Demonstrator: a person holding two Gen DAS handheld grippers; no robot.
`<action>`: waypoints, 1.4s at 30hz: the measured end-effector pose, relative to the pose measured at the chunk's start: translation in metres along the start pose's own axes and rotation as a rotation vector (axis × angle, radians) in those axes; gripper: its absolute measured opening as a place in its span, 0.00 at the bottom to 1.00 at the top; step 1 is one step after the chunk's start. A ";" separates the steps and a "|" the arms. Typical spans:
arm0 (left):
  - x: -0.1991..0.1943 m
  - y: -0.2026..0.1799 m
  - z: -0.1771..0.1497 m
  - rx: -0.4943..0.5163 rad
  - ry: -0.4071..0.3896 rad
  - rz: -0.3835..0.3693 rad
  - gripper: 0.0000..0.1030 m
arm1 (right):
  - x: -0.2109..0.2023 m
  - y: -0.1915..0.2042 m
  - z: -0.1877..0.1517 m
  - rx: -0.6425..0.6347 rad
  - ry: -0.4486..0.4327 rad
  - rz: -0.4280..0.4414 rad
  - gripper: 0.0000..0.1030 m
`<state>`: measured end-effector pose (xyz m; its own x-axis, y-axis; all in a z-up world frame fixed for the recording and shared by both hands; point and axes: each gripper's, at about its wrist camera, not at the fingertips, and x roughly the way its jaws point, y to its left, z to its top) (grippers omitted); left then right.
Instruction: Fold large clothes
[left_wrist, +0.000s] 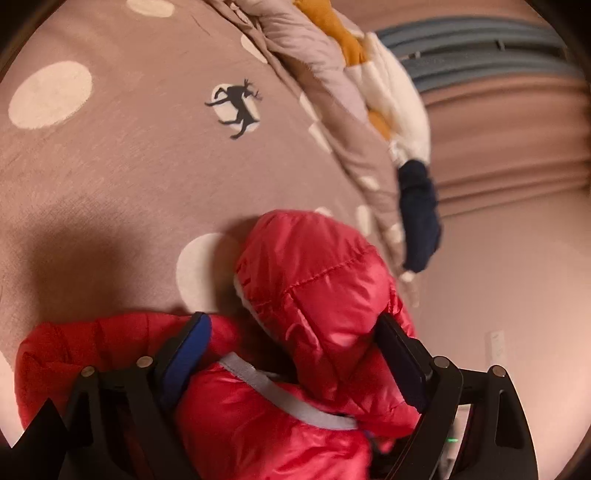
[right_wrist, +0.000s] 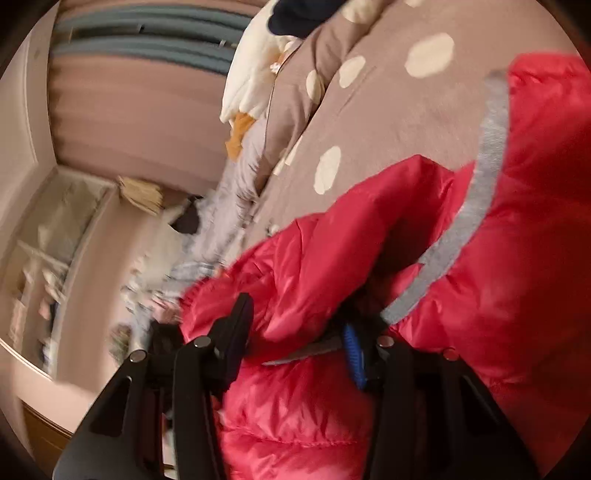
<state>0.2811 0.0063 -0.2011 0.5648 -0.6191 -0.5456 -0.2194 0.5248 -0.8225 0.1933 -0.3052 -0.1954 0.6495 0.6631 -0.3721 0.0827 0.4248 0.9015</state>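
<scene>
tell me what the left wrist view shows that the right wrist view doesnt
Only the left wrist view shows the black deer print on the bedding and the puffy red jacket's hood bulging between the left gripper fingers. Only the right wrist view shows the blurred white shelf unit by the wall and the right gripper. Both show the red quilted jacket with grey trim, the brown spotted bedding and pink curtains.
</scene>
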 end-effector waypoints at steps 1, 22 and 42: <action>-0.003 0.001 0.001 -0.015 -0.010 -0.009 0.87 | -0.001 -0.001 0.001 0.023 0.000 0.015 0.47; -0.077 -0.083 -0.075 0.378 -0.191 -0.100 0.21 | -0.077 0.076 -0.014 -0.376 -0.173 0.073 0.08; -0.053 -0.014 -0.189 0.316 -0.112 0.040 0.31 | -0.139 0.022 -0.073 -0.438 -0.322 -0.430 0.62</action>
<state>0.1040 -0.0787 -0.1911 0.6483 -0.5356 -0.5411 0.0047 0.7135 -0.7006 0.0502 -0.3431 -0.1400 0.8250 0.1926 -0.5313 0.1145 0.8637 0.4909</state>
